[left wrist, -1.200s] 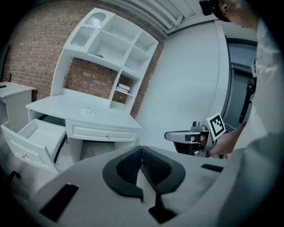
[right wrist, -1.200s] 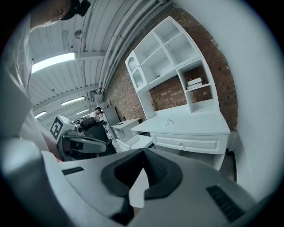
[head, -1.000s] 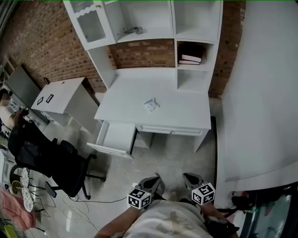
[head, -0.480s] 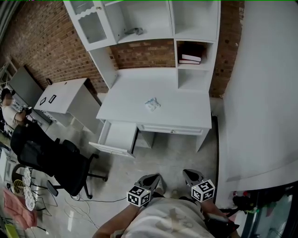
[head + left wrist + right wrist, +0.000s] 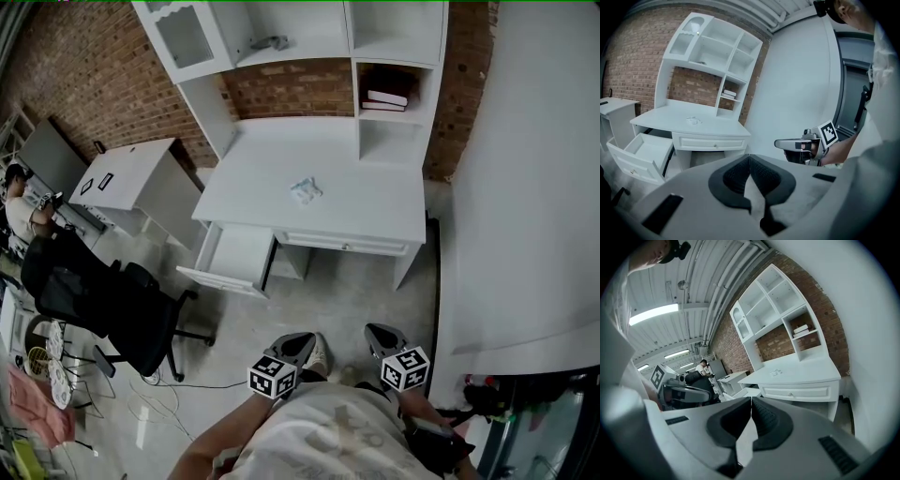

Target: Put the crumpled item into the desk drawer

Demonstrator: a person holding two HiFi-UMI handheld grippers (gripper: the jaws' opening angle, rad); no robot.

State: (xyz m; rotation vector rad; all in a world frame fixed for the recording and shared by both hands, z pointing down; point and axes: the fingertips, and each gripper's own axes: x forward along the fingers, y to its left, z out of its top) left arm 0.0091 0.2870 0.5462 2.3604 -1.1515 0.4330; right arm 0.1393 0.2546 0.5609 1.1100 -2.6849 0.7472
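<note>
A small crumpled white item (image 5: 304, 190) lies near the middle of the white desk top (image 5: 356, 211); it also shows small in the left gripper view (image 5: 694, 120) and the right gripper view (image 5: 776, 373). The desk's left drawer (image 5: 234, 258) stands pulled out and looks empty (image 5: 644, 149). Both grippers are held low, close to the person's body and well short of the desk. My left gripper (image 5: 298, 346) is shut with nothing in it (image 5: 749, 157). My right gripper (image 5: 379, 336) is also shut and empty (image 5: 751, 400).
A white hutch with shelves (image 5: 309, 37) rises behind the desk, books (image 5: 385, 97) in one cubby. A black office chair (image 5: 112, 309) stands left of the drawer, a white cabinet (image 5: 127, 183) beyond it. A white wall (image 5: 525, 187) runs along the right. A person sits far left.
The head view has shifted slightly: the desk sits a little higher in frame and both grippers have drifted a bit lower and left. Jaws stay shut.
</note>
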